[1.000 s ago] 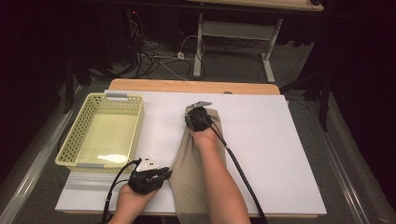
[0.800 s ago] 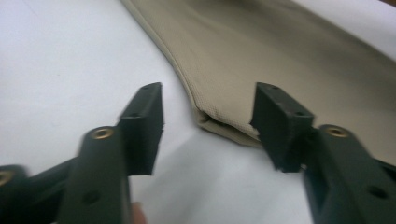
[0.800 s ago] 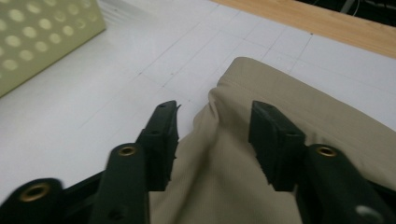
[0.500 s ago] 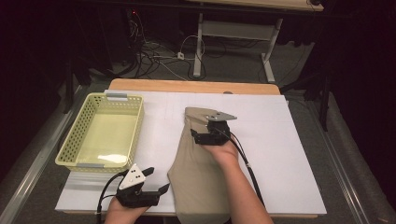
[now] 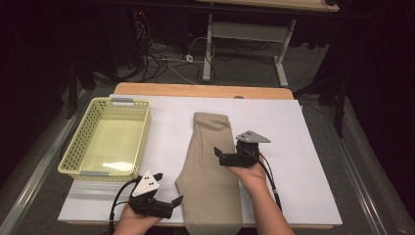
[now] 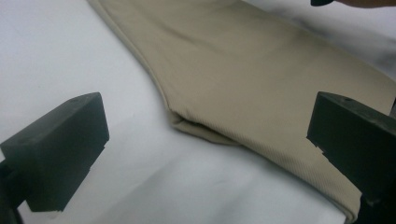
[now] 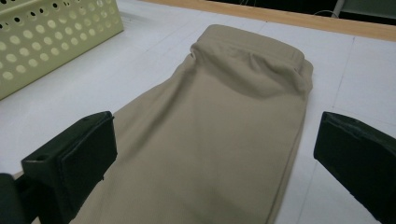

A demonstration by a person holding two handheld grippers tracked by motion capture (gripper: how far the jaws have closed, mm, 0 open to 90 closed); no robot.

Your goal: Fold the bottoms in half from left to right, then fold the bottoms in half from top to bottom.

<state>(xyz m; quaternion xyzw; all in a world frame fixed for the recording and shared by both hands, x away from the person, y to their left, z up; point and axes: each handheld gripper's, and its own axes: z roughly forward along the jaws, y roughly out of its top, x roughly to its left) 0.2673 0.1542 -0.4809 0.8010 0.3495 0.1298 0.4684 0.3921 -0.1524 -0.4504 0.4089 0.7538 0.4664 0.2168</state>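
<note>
Across the table (image 5: 313,161) a white sheet is lying, and the wooden edge is peeking out along the far side. On the sheet's middle the folded tan garment (image 5: 210,166) is lying lengthwise, its far end bunched into a soft band and its near end running to the table's front edge, where the frame is cutting it off. To its left, well apart, the yellow basket (image 5: 134,142) is sitting on the sheet; something pale is lying on its floor, too faint to make out. The right gripper (image 5: 220,155) is hovering over the garment's right side near its middle, jaws pointing left, and they have just been opening: they are standing wide apart, gripping nothing, with the cloth beneath them in the right gripper view. The left gripper (image 5: 177,200) is resting low by the garment's near left edge, jaws pointing toward it; these too have just been opening and are standing released, with the folded cloth edge lying between them but untouched in the left gripper view. Both forearms are entering from the bottom and are being cropped there. Beyond the table, cables and desk legs are fading into darkness, hard to read.
</note>
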